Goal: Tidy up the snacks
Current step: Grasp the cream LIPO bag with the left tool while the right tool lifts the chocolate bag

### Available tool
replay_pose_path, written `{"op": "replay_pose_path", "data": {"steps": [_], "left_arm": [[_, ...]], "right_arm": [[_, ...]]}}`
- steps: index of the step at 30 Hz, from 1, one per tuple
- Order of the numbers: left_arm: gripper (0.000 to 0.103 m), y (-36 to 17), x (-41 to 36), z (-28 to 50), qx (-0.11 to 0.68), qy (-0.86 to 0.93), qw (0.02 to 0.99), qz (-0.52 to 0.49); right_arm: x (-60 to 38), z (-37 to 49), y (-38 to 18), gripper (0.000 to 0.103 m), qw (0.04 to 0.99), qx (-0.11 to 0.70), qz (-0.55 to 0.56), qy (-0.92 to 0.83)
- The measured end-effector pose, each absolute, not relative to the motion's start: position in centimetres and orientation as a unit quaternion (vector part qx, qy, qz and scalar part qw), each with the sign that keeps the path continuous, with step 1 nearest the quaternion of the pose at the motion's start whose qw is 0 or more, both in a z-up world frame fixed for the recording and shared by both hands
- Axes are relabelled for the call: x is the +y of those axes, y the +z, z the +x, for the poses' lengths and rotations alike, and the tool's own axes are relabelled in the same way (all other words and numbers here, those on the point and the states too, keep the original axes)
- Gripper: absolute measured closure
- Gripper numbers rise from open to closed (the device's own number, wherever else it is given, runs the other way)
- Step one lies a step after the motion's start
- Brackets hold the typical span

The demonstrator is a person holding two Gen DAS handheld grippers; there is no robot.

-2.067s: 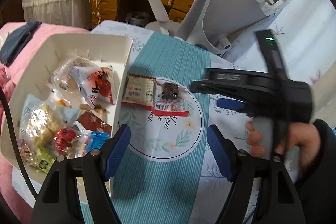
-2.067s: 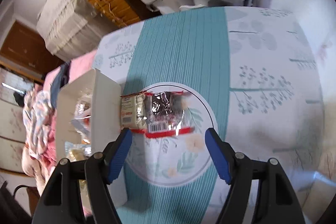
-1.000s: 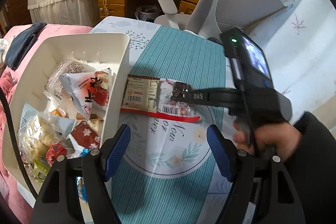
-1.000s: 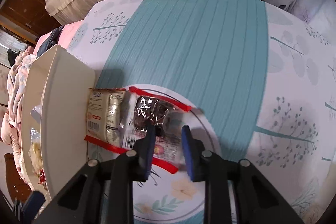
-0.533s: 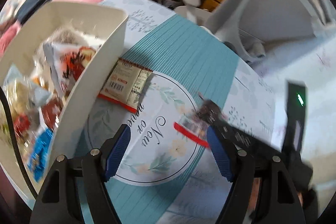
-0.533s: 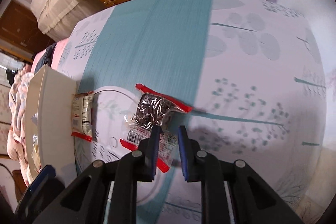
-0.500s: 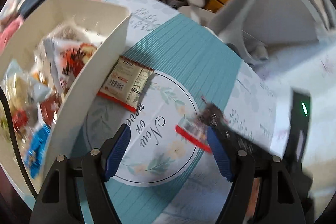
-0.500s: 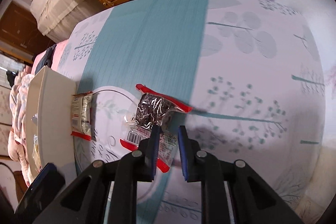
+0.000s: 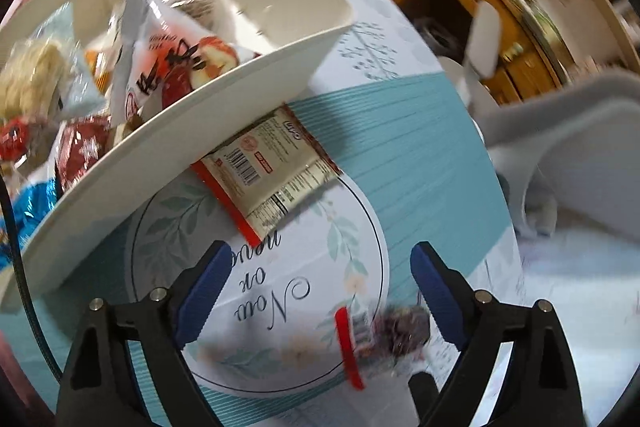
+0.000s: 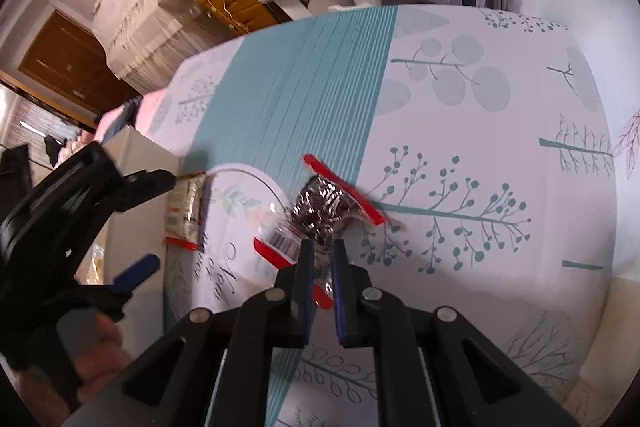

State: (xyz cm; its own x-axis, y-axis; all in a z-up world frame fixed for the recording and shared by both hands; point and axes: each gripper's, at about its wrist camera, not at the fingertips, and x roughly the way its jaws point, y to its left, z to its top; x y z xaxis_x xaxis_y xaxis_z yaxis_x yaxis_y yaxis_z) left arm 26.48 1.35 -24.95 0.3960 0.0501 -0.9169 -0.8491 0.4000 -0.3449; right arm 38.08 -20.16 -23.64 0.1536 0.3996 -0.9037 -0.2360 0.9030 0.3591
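Mostly done: white bin (image 9: 240, 83) already full of snacks. Right hand-held gripper (image 10: 320, 259) clamped on the dark snack pack (image 10: 320, 211), just off its tips. Left hand-held gripper (image 9: 320, 279) open, empty; beige packet (image 9: 268, 163) ahead of it, against the bin, not yet binned.

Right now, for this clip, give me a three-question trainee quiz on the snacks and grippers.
1. True or false: the right gripper is shut on the dark snack.
2. Where does the beige packet lie? A) inside the bin B) on the table against the bin wall C) in the left gripper
3. Fill in: the left gripper's jaws are ____.

Key: 1 true; 2 B; 3 open
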Motion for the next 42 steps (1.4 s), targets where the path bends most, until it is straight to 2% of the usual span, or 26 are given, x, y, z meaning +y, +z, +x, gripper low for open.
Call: {"op": "replay_pose_path", "data": {"steps": [3,6,8,12,14,15,21,29,42], "left_arm": [[0.012,-25.7,1.9,27.0,0.446,0.329,0.692,-0.463],[0.009,-26.3,2.6,27.5,0.448,0.353,0.674,-0.470],[0.009,-26.8,3.0,27.5,0.450,0.371,0.657,-0.479],[0.009,-27.5,3.7,28.0,0.448,0.393,0.644,-0.480],[0.009,-28.0,3.9,28.8,0.457,0.397,0.642,-0.471],[0.009,-28.3,4.0,29.1,0.460,0.400,0.637,-0.472],[0.009,-29.3,4.9,29.6,0.454,0.418,0.619,-0.485],[0.008,-30.7,6.3,29.8,0.472,0.445,0.589,-0.483],[0.008,-31.0,7.5,31.3,0.477,0.451,0.599,-0.459]], "right_arm": [[-20.2,38.1,-23.4,0.093,0.771,0.598,0.052,0.213],[-20.1,38.1,-23.2,0.075,0.785,0.577,0.033,0.225],[-19.9,38.1,-23.2,0.058,0.790,0.568,0.023,0.231],[-19.2,38.2,-23.7,0.048,0.793,0.558,-0.009,0.243],[-19.0,38.2,-24.0,0.034,0.796,0.553,-0.024,0.243],[-19.0,38.3,-24.1,0.032,0.799,0.550,-0.025,0.243],[-18.6,38.6,-25.2,0.028,0.789,0.546,-0.051,0.276],[-17.7,38.4,-26.1,0.027,0.785,0.538,-0.076,0.297],[-15.9,37.0,-27.3,0.028,0.789,0.508,-0.154,0.310]]}}
